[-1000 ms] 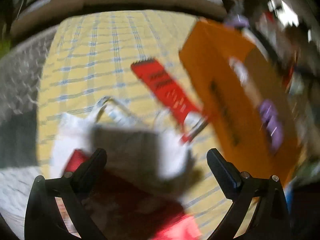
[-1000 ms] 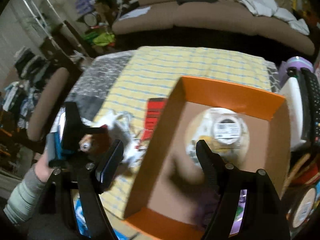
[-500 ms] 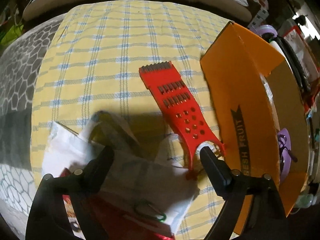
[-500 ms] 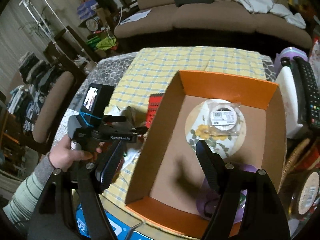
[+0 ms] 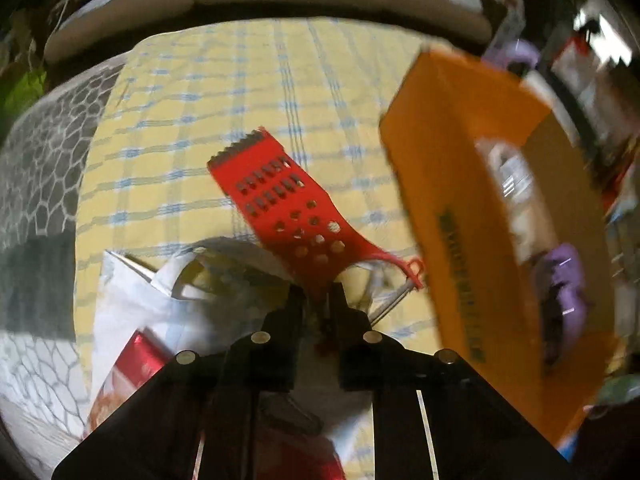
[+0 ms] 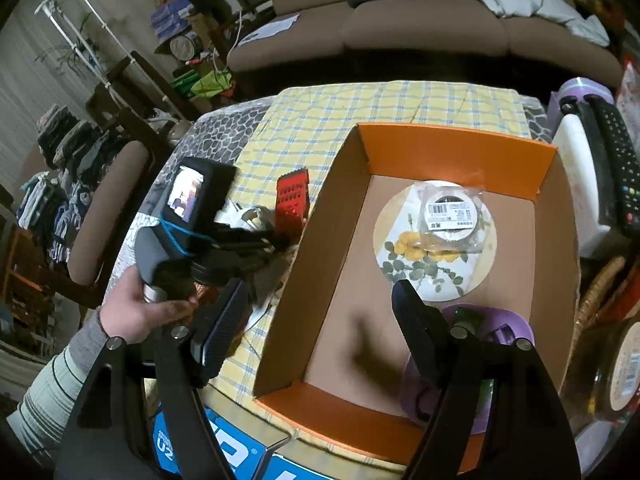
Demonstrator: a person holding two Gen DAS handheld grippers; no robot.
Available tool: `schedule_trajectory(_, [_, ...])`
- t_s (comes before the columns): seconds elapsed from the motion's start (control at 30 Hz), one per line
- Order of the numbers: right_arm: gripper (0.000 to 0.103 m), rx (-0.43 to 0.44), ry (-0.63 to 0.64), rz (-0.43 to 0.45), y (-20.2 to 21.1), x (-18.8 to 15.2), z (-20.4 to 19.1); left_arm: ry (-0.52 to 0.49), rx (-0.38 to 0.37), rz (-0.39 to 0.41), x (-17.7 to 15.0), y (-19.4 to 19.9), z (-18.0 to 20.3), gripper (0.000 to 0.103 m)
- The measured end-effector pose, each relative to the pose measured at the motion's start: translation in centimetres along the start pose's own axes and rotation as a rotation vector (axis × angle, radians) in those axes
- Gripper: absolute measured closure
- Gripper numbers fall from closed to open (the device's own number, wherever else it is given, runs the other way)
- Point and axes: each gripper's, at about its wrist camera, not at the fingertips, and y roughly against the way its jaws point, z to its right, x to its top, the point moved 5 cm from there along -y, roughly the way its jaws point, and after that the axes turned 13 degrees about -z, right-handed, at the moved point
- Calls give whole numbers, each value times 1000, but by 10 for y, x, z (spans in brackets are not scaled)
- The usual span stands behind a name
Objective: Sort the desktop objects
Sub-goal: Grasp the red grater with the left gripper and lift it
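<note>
A red grater (image 5: 280,204) lies on the yellow checked cloth (image 5: 200,100), beside an orange cardboard box (image 5: 440,160). My left gripper (image 5: 319,300) is closing on the grater's narrow handle end, which sits between its fingers with the pads against it. The right wrist view shows the grater (image 6: 293,200) in front of the left gripper (image 6: 280,240), which a hand holds. Over the near part of the box (image 6: 452,148) hangs my right gripper (image 6: 320,292), open with nothing in it. Inside the box lie a flowered plate (image 6: 420,272), a bagged tape roll (image 6: 448,212) and a purple object (image 6: 508,328).
A crumpled white bag (image 5: 132,300) with red packaging lies under the left gripper. A red-tipped metal tool (image 5: 412,272) sits by the box wall. Remote controls (image 6: 616,160) and a white container stand right of the box. A sofa runs along the far side.
The left gripper's jaws went from wide apart to nearly together around the grater's handle end after moving in on it. The right gripper stays open over the box.
</note>
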Motion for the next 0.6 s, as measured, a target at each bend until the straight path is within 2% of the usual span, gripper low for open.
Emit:
schedule_trajectory(0.13, [30, 36, 11, 5, 3, -3, -16, -3, -63, 69, -21, 44, -6, 91])
schedule_trajectory(0.27, [30, 107, 26, 34, 14, -2, -41, -24, -98, 178, -40, 93, -4, 91])
schedule_trajectory(0.37, [30, 147, 30, 68, 25, 3, -64, -51, -96, 213, -54, 115, 8, 91])
schedule_trajectory(0.43, [30, 213, 24, 79, 32, 3, -78, -77, -74, 248, -66, 128, 16, 91])
schedule_trajectory(0.47, [30, 211, 22, 75, 34, 3, -83, -90, -61, 262, -72, 134, 20, 91])
schedule_trajectory(0.53, [36, 158, 34, 74, 37, 2, -91, -124, -27, 282, -86, 147, 30, 91])
schedule_trajectory(0.6, [53, 110, 52, 56, 38, -1, -97, -151, 8, 295, -98, 158, 41, 91])
